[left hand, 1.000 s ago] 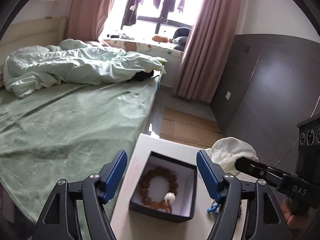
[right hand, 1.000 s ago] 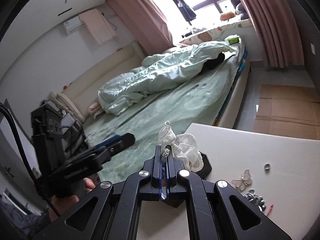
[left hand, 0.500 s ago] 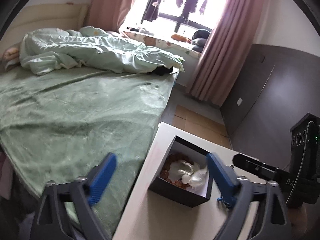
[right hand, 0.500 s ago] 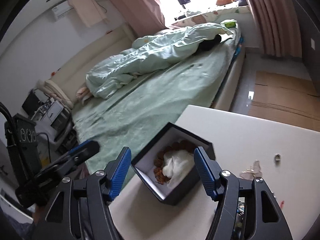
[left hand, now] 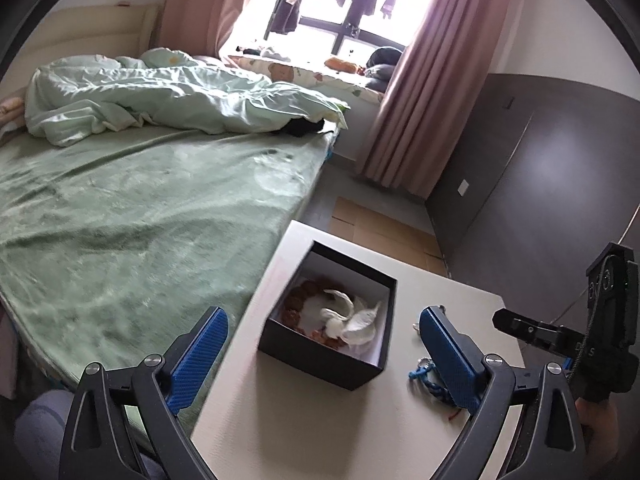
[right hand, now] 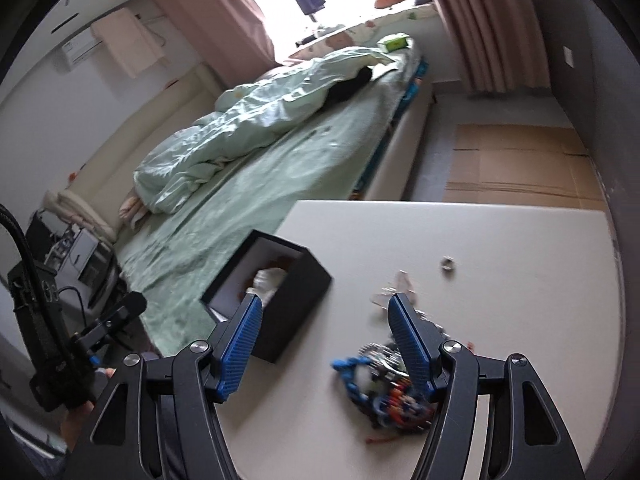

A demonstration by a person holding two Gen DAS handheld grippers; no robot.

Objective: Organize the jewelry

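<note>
A black open box (left hand: 372,364) (right hand: 288,300) stands on the white table (left hand: 304,432) (right hand: 500,240). Inside lie a brown bead bracelet (left hand: 296,300) and a white sheer pouch (left hand: 352,320) (right hand: 268,280). My left gripper (left hand: 324,360) is open, its fingers wide on either side of the box. My right gripper (right hand: 324,340) is open and empty, to the right of the box, over a heap of blue and mixed bracelets (right hand: 380,384) (left hand: 428,380). A clear butterfly clip (right hand: 396,290) and a small ring (right hand: 447,264) lie farther on the table.
A bed with a green sheet (left hand: 120,220) (right hand: 248,200) runs along the table's left side. Cardboard sheets (right hand: 516,164) lie on the floor beyond the table. A dark wall panel (left hand: 540,184) stands to the right.
My right gripper held the white pouch shut, then opened and left it in the box. It has since pulled back to the right over the bracelet heap. My left gripper stayed open.
</note>
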